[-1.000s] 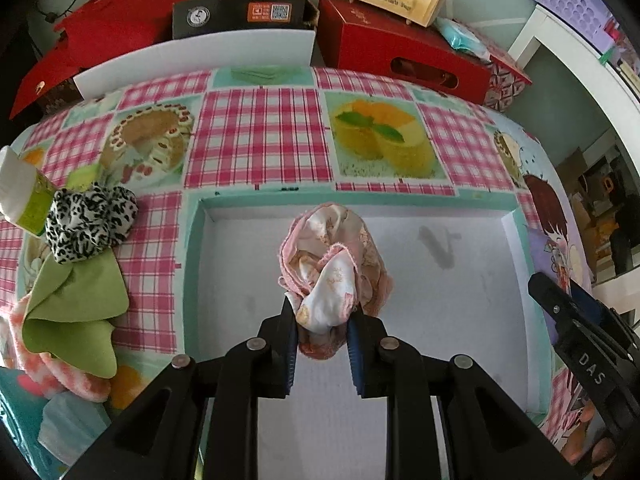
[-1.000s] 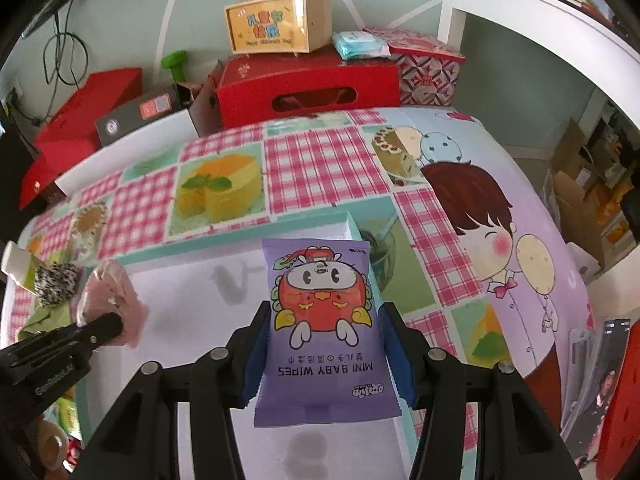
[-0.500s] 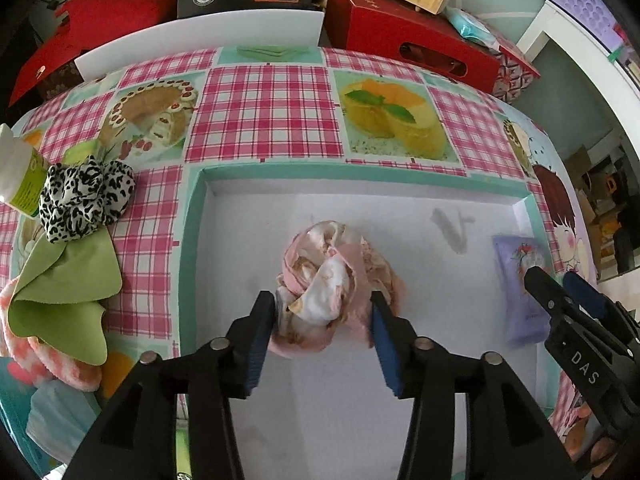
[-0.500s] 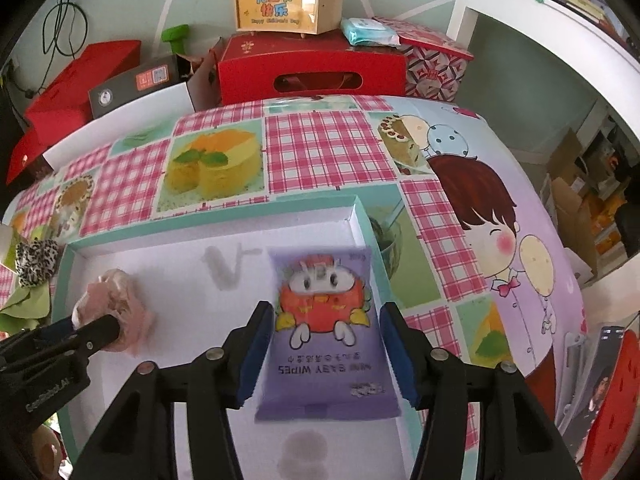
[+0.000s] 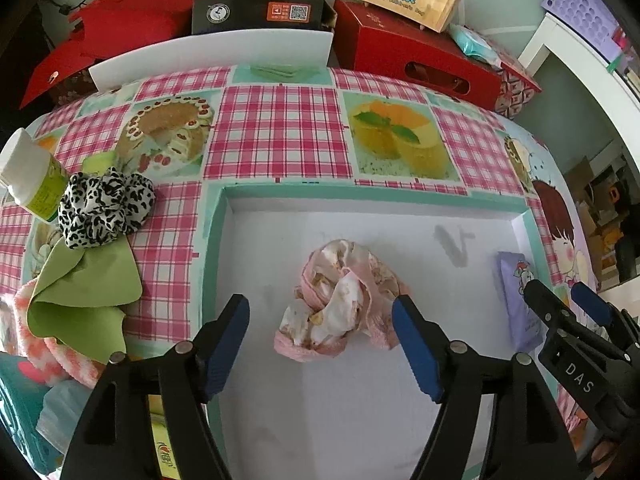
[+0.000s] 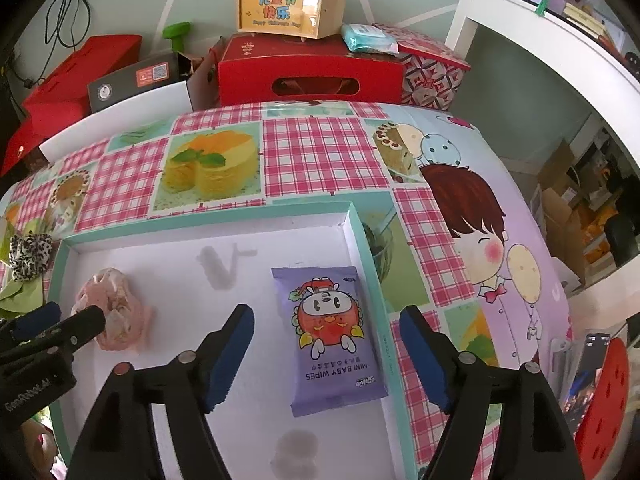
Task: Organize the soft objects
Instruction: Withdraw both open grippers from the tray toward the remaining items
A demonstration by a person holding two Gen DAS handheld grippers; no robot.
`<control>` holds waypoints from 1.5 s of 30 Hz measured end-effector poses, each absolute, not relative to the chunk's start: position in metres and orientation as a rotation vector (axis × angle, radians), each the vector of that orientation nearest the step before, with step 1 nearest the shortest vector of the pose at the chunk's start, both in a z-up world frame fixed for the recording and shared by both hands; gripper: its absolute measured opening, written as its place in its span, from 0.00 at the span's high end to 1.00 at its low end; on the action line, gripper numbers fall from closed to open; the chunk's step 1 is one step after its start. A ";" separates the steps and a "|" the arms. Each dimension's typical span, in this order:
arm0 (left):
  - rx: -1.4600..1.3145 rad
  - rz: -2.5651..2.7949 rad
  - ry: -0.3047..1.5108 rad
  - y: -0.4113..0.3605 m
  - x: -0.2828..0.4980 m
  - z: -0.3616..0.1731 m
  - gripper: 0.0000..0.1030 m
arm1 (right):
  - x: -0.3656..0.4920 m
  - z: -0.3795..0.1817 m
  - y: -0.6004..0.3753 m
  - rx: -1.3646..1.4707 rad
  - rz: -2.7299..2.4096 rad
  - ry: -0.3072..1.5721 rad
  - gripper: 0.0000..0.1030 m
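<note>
Left wrist view: the left gripper (image 5: 320,344) was clamped on the pink cloth (image 5: 340,304) a second ago; its jaws have just been opening and now stand wide. The cloth lies released on the tray (image 5: 400,420) floor between the pads, the right pad close beside its edge, the left pad well clear. The wipes pack (image 5: 516,300), not seen in this view a second ago, is now seen at the tray's right wall, partly hidden by the right gripper (image 5: 568,300). Outside the left rim a spotted scrunchie (image 5: 104,208), a green cloth (image 5: 84,296) and a bottle (image 5: 32,180) are noted on the tablecloth (image 5: 280,128). The tray floor ahead of the cloth is bare.

Right wrist view: the right gripper (image 6: 326,354) held the pack (image 6: 332,336) between its pads a second ago; its jaws have just been opening and nothing is gripped now. The pack lies flat in the tray (image 6: 208,224), just beside the right wall, between the parted pads and apart from both. The pink cloth (image 6: 116,312) sits well to its left, partly covered by the left gripper (image 6: 60,320). Boxes (image 6: 308,76) are stacked beyond the table's far edge.
</note>
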State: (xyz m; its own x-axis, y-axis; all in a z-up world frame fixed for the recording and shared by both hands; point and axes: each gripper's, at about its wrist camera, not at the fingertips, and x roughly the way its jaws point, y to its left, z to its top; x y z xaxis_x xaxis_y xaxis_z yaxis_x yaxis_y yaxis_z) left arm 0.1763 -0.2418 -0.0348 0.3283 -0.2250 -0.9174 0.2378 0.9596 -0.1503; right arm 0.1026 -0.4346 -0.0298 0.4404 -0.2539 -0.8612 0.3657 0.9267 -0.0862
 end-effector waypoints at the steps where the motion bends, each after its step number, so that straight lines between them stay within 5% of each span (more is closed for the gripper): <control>1: 0.011 -0.302 1.196 -0.242 0.176 -0.034 0.28 | 0.102 -0.030 -0.435 0.120 -0.386 1.046 0.23; 7: -0.017 -0.282 1.158 -0.236 0.177 -0.028 0.26 | 0.101 -0.024 -0.433 0.106 -0.384 1.028 0.06; 8: -0.024 -0.276 1.149 -0.234 0.178 -0.027 0.18 | 0.101 -0.023 -0.432 0.096 -0.392 1.022 0.00; 10: -0.037 -0.267 1.135 -0.230 0.180 -0.024 0.06 | 0.101 -0.021 -0.432 0.081 -0.403 1.015 0.00; 45: -0.053 -0.120 1.099 -0.184 0.189 -0.002 0.06 | 0.102 -0.005 -0.416 0.122 -0.313 0.959 0.00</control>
State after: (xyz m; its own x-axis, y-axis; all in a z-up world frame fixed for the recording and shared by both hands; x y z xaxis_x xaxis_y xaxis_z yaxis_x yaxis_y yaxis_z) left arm 0.1887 -0.1838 -0.0021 0.4488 -0.1235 -0.8851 0.0710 0.9922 -0.1024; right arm 0.1020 -0.4158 -0.0050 0.5331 -0.2080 -0.8201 0.3154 0.9483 -0.0354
